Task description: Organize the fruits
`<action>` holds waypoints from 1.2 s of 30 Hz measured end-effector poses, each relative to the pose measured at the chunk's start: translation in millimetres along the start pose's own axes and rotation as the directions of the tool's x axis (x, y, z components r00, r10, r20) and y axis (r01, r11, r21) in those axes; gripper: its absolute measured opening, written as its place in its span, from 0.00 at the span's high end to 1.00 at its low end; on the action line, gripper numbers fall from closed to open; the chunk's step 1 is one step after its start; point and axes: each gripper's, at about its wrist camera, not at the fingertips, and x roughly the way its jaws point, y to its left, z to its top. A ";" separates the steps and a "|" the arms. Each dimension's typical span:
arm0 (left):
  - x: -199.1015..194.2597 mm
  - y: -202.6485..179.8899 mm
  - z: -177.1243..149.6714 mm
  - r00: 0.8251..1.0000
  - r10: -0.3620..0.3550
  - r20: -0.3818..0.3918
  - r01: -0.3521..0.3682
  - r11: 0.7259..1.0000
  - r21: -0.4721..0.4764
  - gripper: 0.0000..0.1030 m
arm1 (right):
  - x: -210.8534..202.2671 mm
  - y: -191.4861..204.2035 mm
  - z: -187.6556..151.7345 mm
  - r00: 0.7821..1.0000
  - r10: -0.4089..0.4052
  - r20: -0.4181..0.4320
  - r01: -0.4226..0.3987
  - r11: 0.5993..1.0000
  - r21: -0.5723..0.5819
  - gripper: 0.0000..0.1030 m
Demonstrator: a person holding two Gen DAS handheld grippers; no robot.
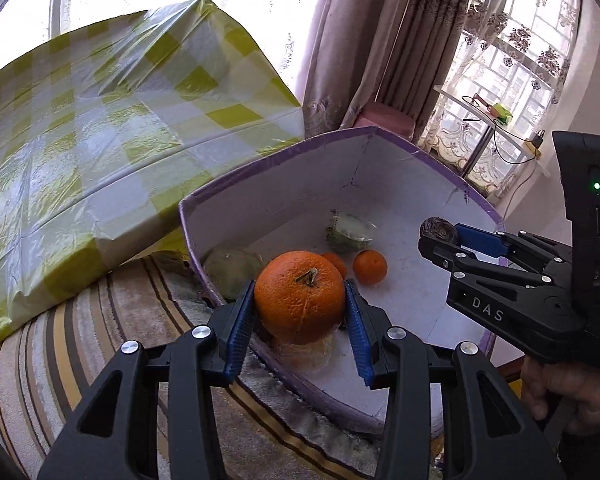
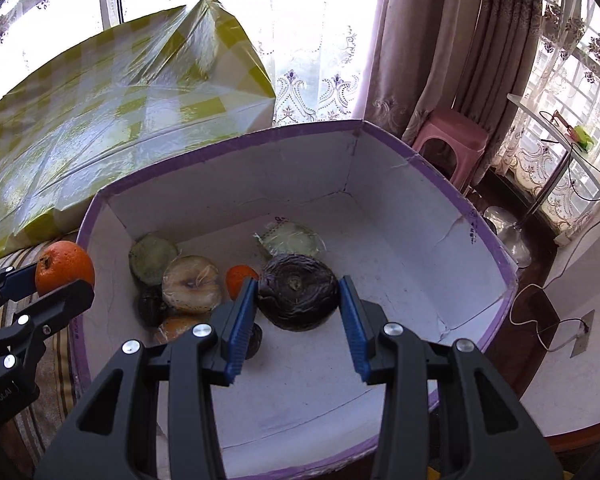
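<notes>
My left gripper (image 1: 300, 304) is shut on a large orange (image 1: 299, 300) and holds it above the near left rim of a white box with a purple rim (image 1: 384, 140). The orange also shows in the right wrist view (image 2: 64, 266). My right gripper (image 2: 298, 294) is shut on a dark wrinkled purple fruit (image 2: 298, 290) and holds it over the inside of the box (image 2: 228, 136). In the left wrist view the right gripper (image 1: 440, 236) hangs over the box's right side. Small oranges (image 1: 370, 266), a wrapped green fruit (image 1: 350, 232) and a wrapped pale fruit (image 2: 192, 284) lie in the box.
A yellow-and-white checked plastic-covered block (image 1: 100, 128) rises behind the box on the left. The box stands on a striped rug-like cover (image 1: 80, 340). A pink stool (image 2: 448, 144), curtains and a glass side table (image 2: 556, 132) stand to the right.
</notes>
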 end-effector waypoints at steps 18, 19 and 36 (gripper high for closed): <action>61.7 -39.5 2.3 0.982 0.064 -0.176 -0.038 0.988 0.147 0.56 | 45.1 -12.4 -7.5 0.992 -0.060 -0.115 0.054 0.997 -0.054 0.58; 61.8 -39.2 2.0 0.982 0.064 -0.177 -0.038 0.988 0.146 0.55 | 45.5 -12.7 -8.4 0.992 -0.059 -0.116 0.053 0.997 -0.053 0.58; 30.3 -34.6 -6.7 0.993 0.080 -0.088 -0.068 0.990 0.124 0.16 | 17.6 -25.7 -7.5 0.994 -0.089 -0.069 0.087 0.995 -0.045 0.22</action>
